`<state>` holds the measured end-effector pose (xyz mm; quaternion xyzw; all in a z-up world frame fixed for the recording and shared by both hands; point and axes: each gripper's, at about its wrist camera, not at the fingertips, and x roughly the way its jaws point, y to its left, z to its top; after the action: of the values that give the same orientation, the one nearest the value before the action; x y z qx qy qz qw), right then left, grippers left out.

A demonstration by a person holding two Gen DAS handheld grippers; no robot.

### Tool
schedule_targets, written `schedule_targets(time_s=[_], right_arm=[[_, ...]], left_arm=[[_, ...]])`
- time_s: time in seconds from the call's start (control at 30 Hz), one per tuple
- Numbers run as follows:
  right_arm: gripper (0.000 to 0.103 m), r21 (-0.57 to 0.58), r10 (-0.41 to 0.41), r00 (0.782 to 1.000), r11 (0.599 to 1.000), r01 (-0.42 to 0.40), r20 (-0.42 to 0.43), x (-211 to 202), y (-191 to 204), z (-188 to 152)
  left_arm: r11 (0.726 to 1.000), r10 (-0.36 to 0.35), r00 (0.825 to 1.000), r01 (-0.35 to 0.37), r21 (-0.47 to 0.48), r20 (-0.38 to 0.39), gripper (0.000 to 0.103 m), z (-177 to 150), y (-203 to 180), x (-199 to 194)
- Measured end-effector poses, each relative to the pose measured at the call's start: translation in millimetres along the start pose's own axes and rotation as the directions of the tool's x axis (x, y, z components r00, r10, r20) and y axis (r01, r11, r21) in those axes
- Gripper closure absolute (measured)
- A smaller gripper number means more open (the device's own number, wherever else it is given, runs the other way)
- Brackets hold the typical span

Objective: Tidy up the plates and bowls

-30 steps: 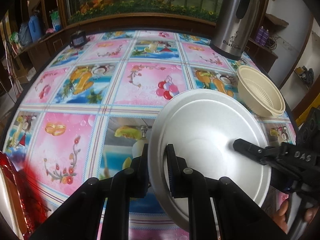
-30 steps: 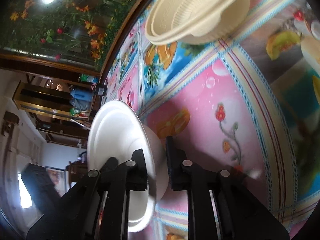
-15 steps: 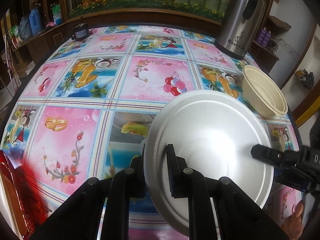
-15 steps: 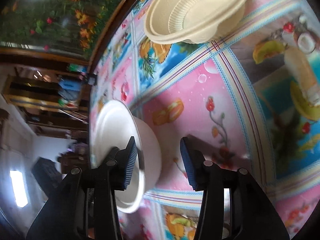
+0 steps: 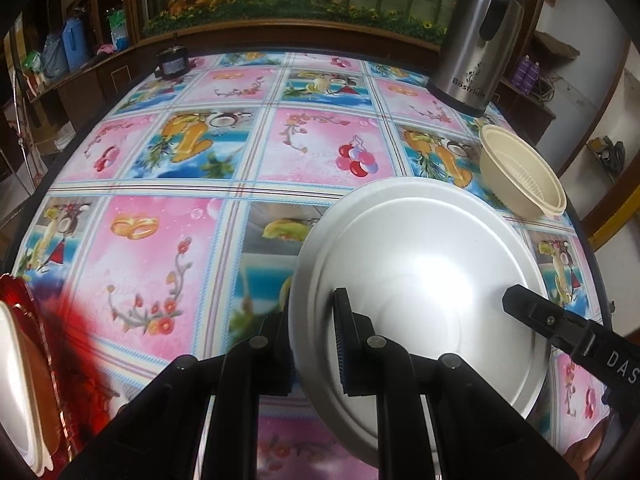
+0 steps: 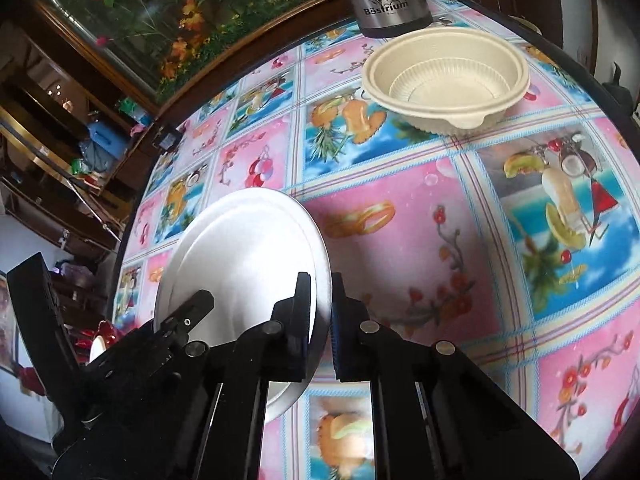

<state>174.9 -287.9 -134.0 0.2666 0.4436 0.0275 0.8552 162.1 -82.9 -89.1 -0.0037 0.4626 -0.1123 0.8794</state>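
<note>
A white foam plate (image 5: 424,276) is held tilted above the flowered tablecloth. My left gripper (image 5: 314,340) is shut on its near-left rim. My right gripper (image 6: 323,320) is closed on the opposite rim of the same plate (image 6: 244,256); one of its fingers (image 5: 532,308) shows over the plate's right edge in the left wrist view. A stack of cream ribbed bowls (image 5: 520,178) stands at the table's right edge, also in the right wrist view (image 6: 448,80), apart from both grippers.
A steel thermos jug (image 5: 476,36) stands at the back right, behind the bowls. A red tray with a white dish (image 5: 20,380) lies at the near left. A small black box (image 5: 172,62) sits at the far edge. The table edge (image 6: 600,88) curves close to the bowls.
My right gripper opened, turned level and closed again on the plate's rim. The plate in my left gripper shifted slightly right and toward me. The bowls have not moved.
</note>
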Motion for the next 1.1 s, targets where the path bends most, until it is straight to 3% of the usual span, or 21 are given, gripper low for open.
schedule_targets(time_s=[0.53,0.87,1.1], right_arm=[[0.095,-0.082,0.072,0.994,0.994,-0.066,0.079,-51,44,-42],[0.095,-0.187,0.128,0.984,0.977,-0.103,0.124,-82,95,-66],[0.095,-0.262,0.183,0.977,0.954,-0.149,0.11,-83,140,-86]], left_arm=[[1.0,0.029,0.991,-0.029,-0.002,0.13,0.089,-25,22,-72],[0.996,0.085,0.966,-0.078,-0.038,0.242,0.089,-42,52,-126],[0.986,0.157,0.942,-0.133,-0.097,0.296,0.089,-54,90,-156]])
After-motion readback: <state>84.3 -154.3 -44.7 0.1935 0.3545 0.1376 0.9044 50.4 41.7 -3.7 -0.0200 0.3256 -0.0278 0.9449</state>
